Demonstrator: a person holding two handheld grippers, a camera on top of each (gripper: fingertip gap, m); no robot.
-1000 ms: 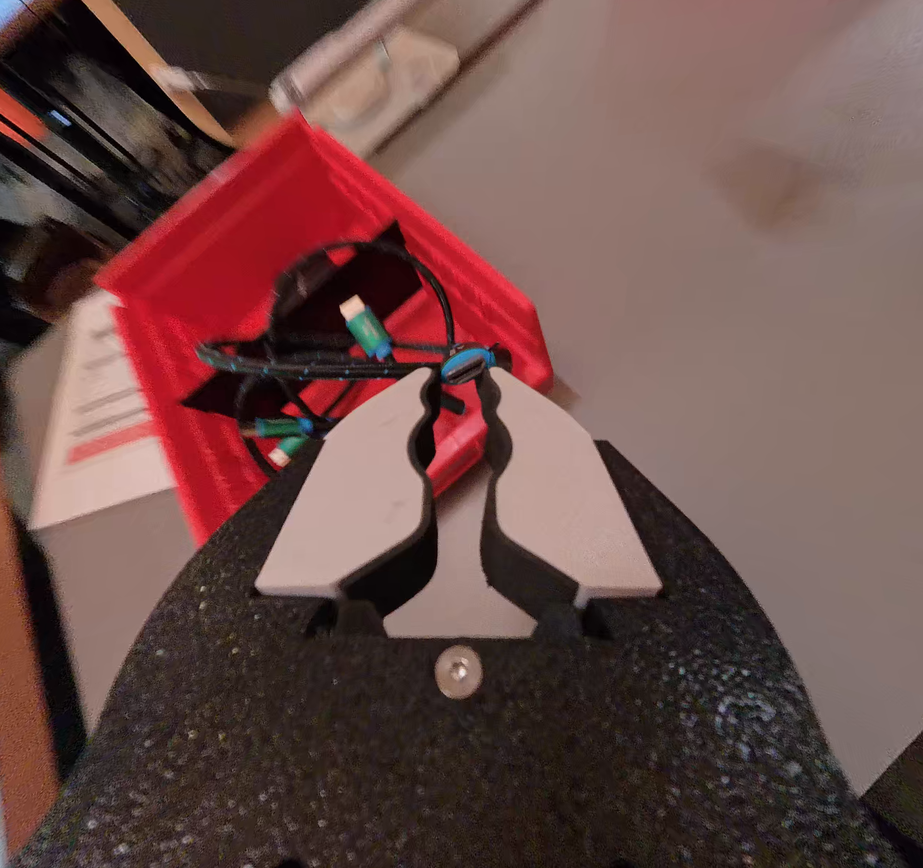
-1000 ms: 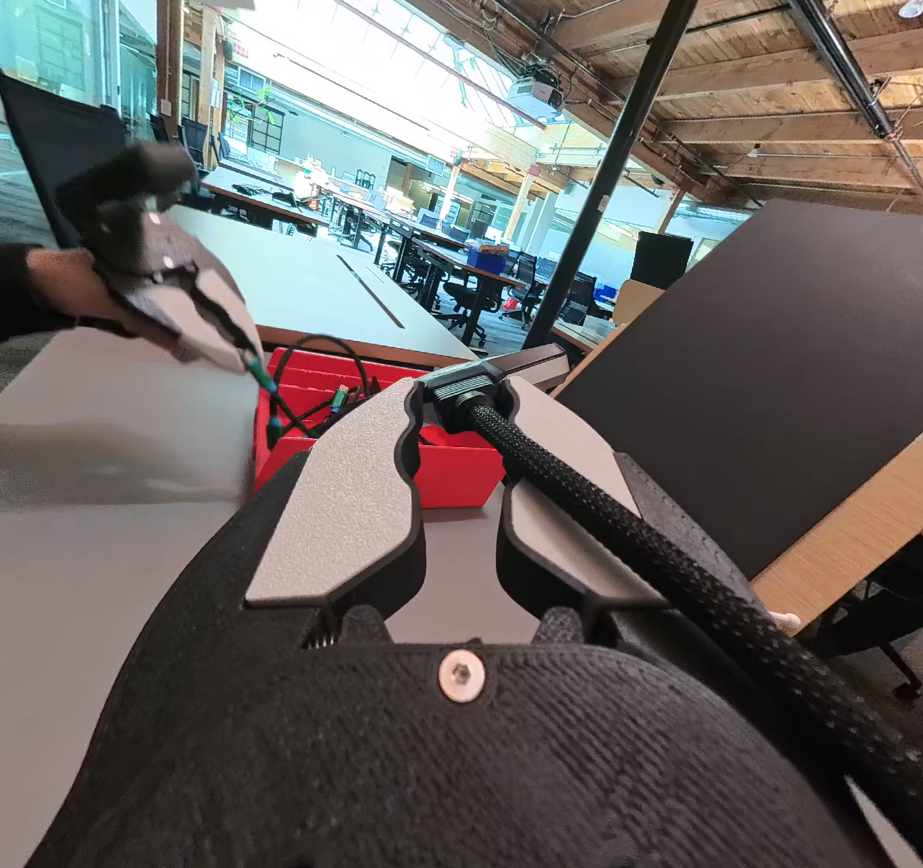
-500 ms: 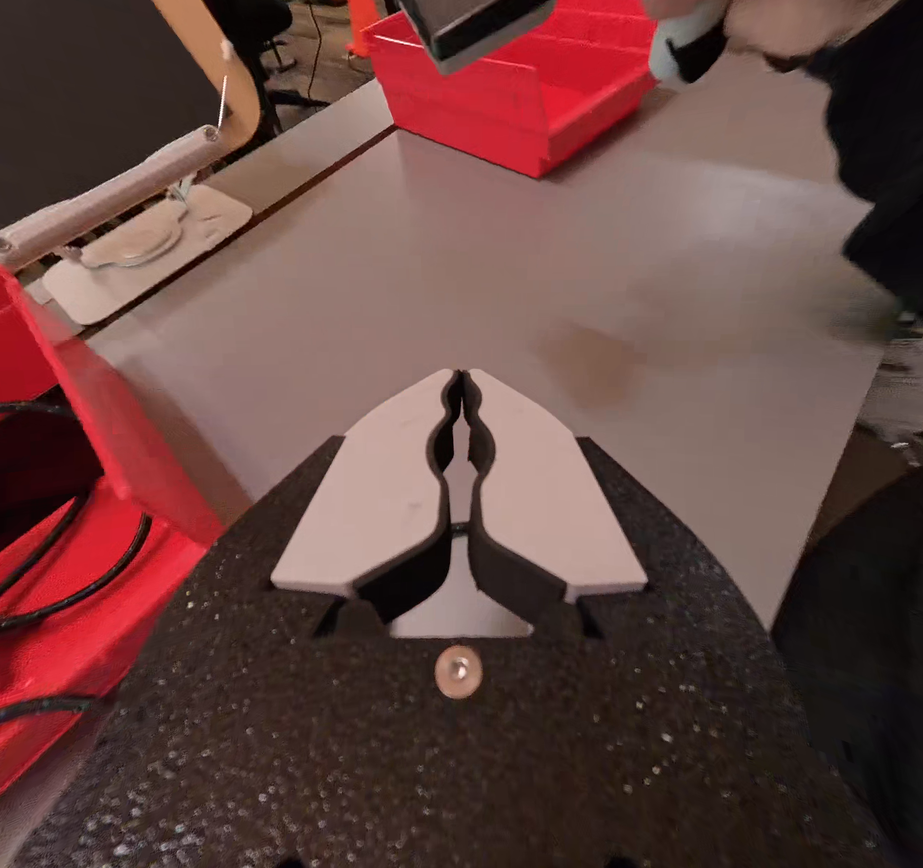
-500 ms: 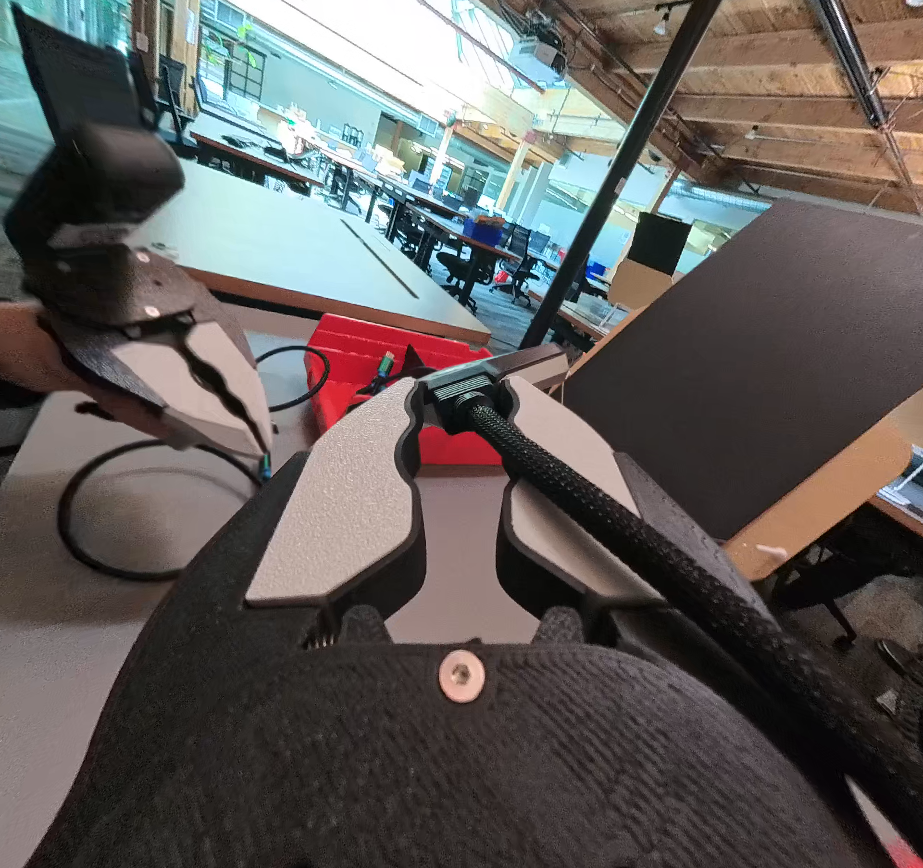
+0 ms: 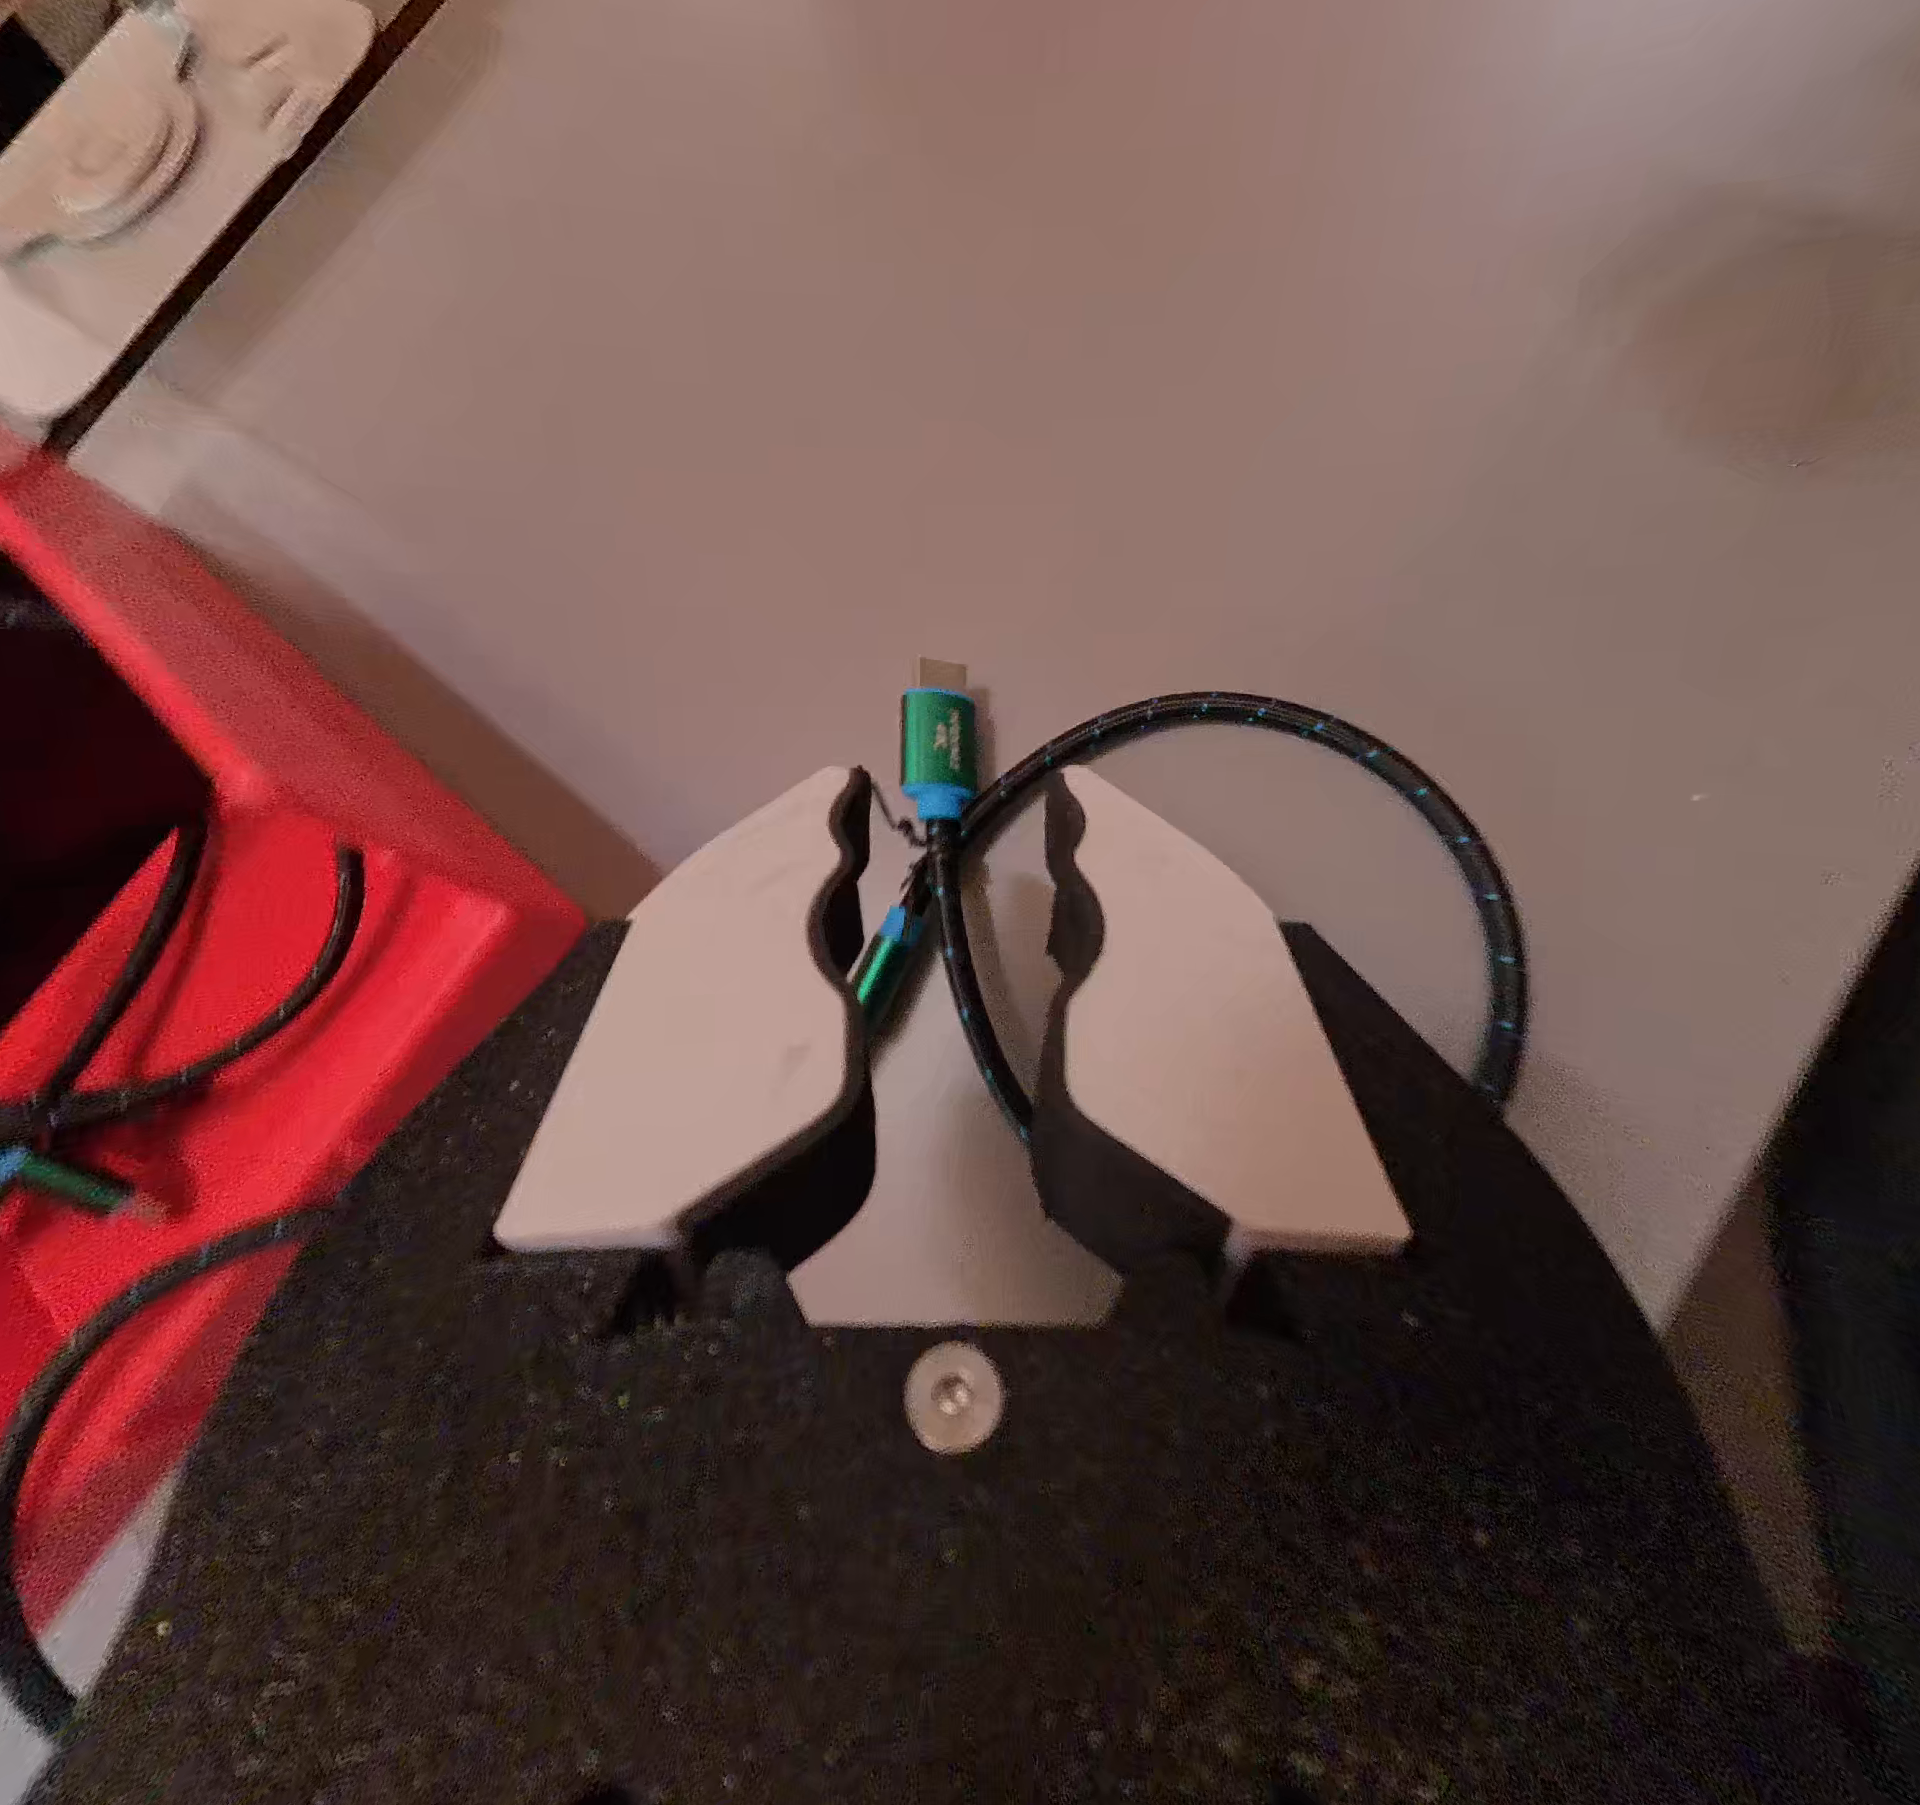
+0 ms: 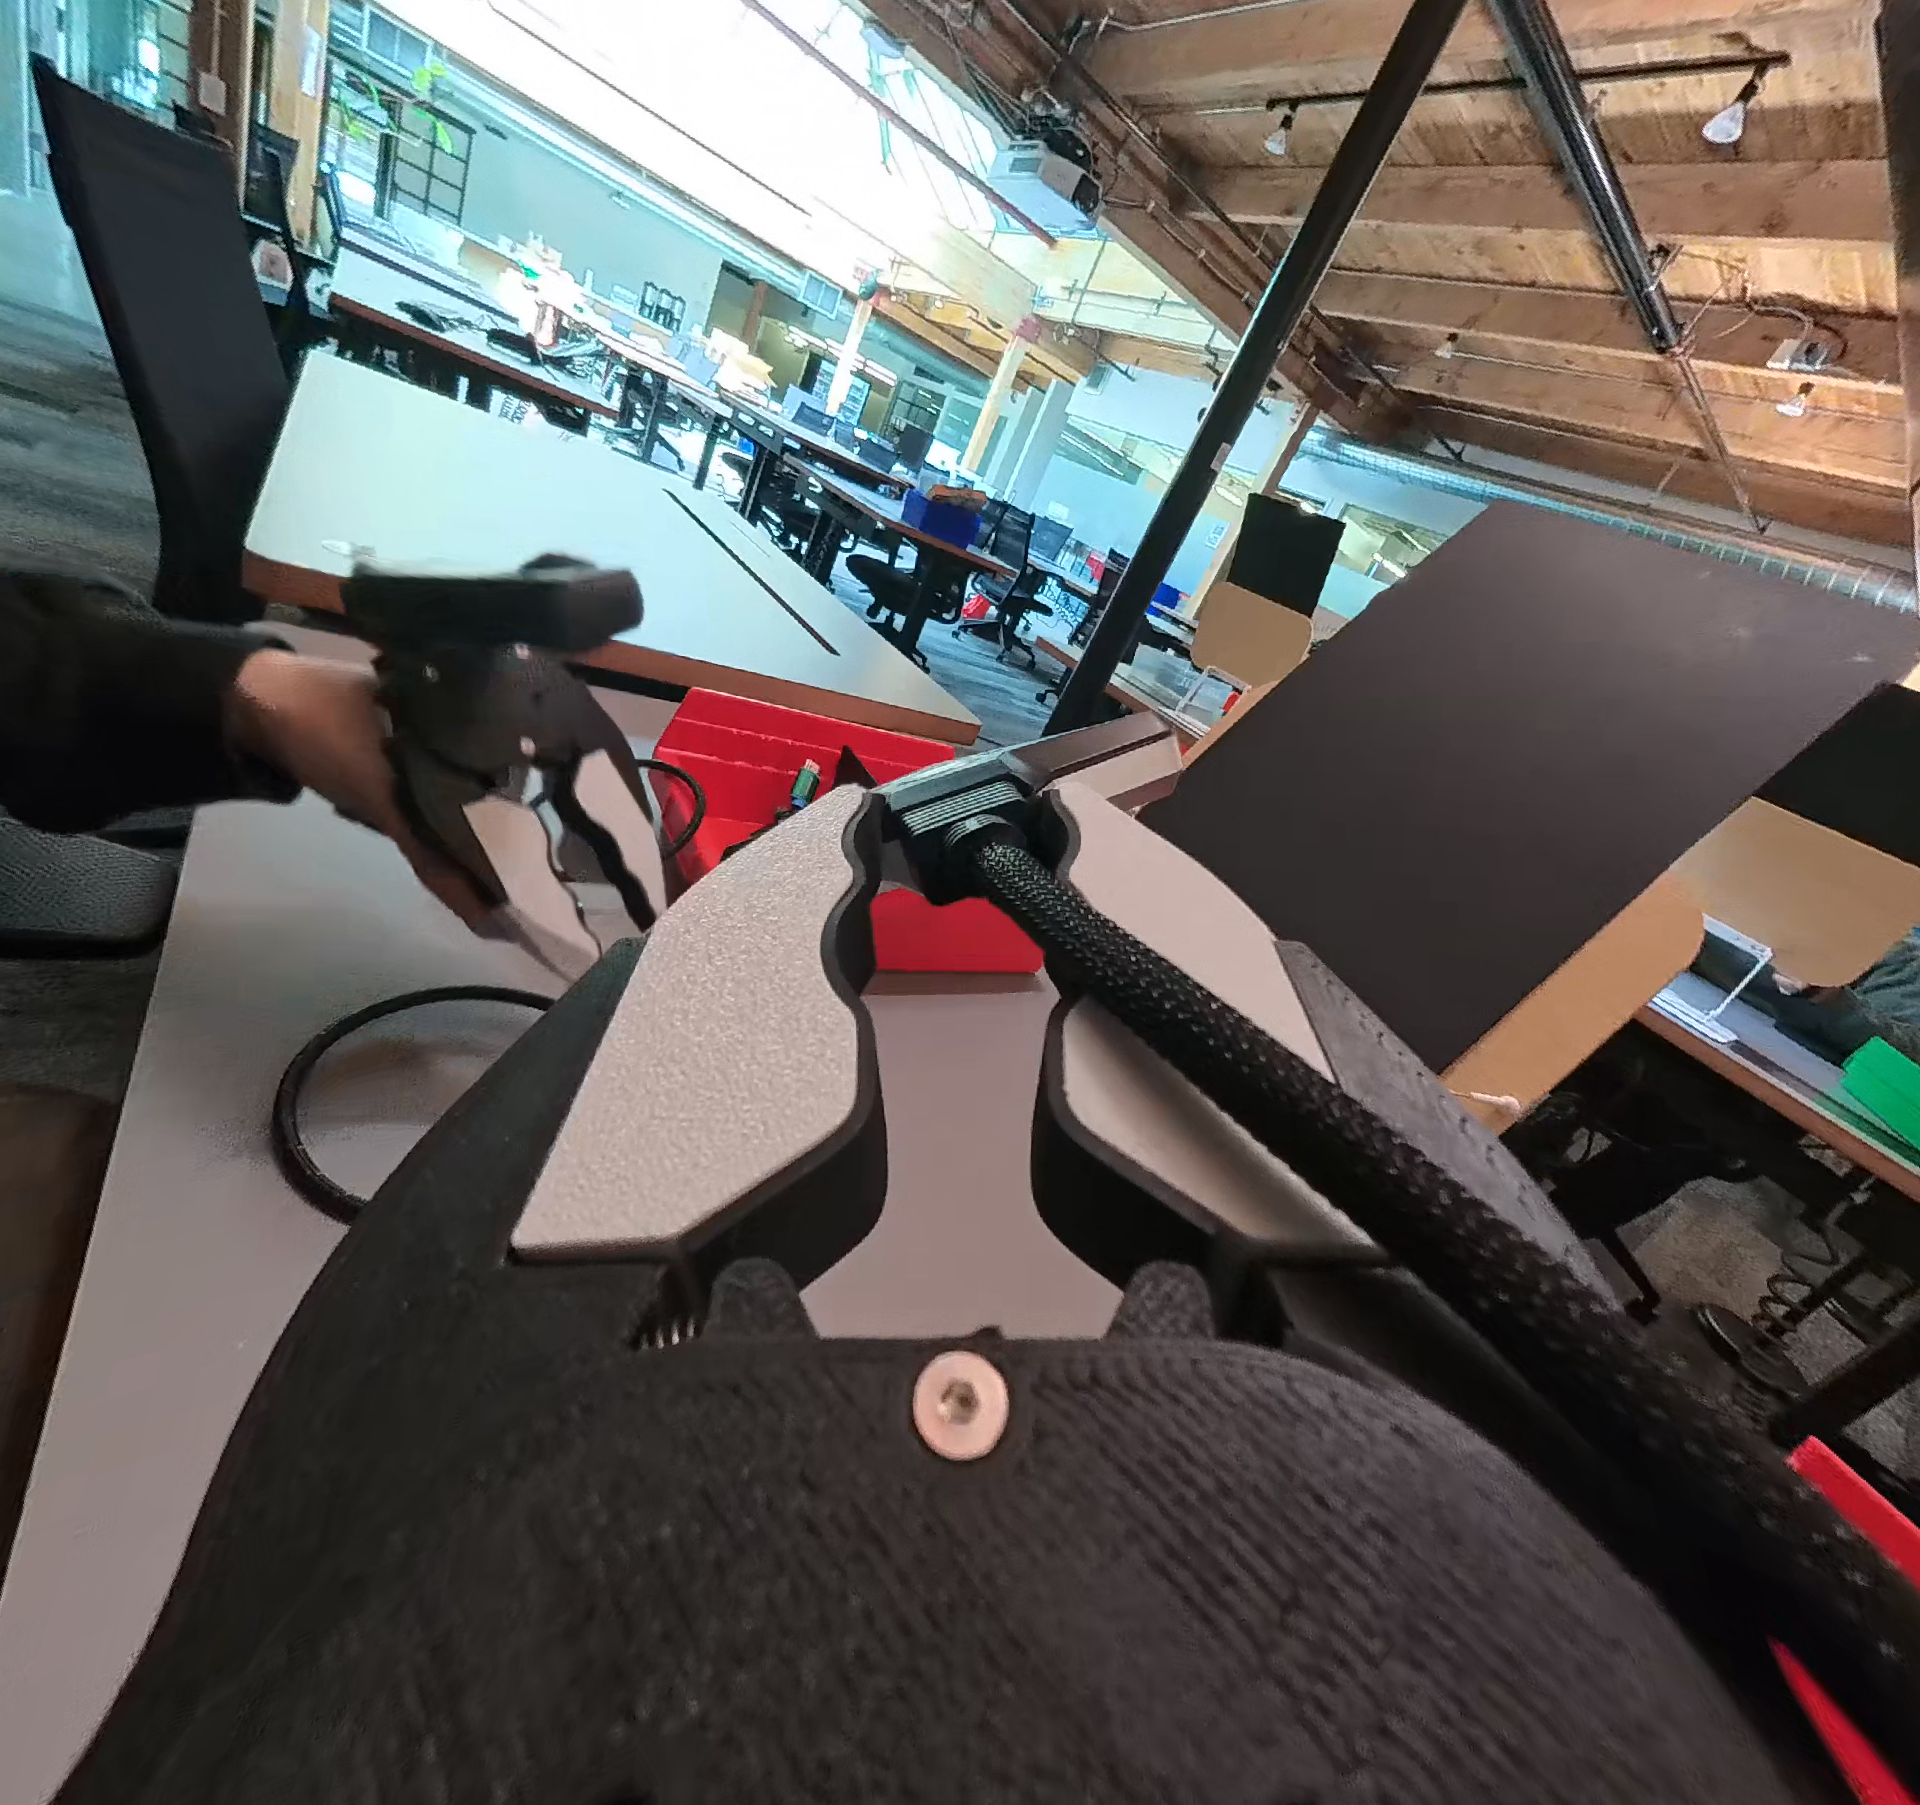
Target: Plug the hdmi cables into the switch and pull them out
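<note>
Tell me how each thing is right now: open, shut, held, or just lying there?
Left gripper: open, fingers apart over the cable.
Black braided cable with green plugs: looped on the grey table, not gripped.
Right gripper: shut on the thick black braided cable's connector.
Red plastic bin: open-topped, holding more cables.

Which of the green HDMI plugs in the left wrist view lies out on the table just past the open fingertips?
The upright green plug, metal tip pointing away, beyond the left gripper. A second sits back between the fingers; a third is in the red bin.
</note>
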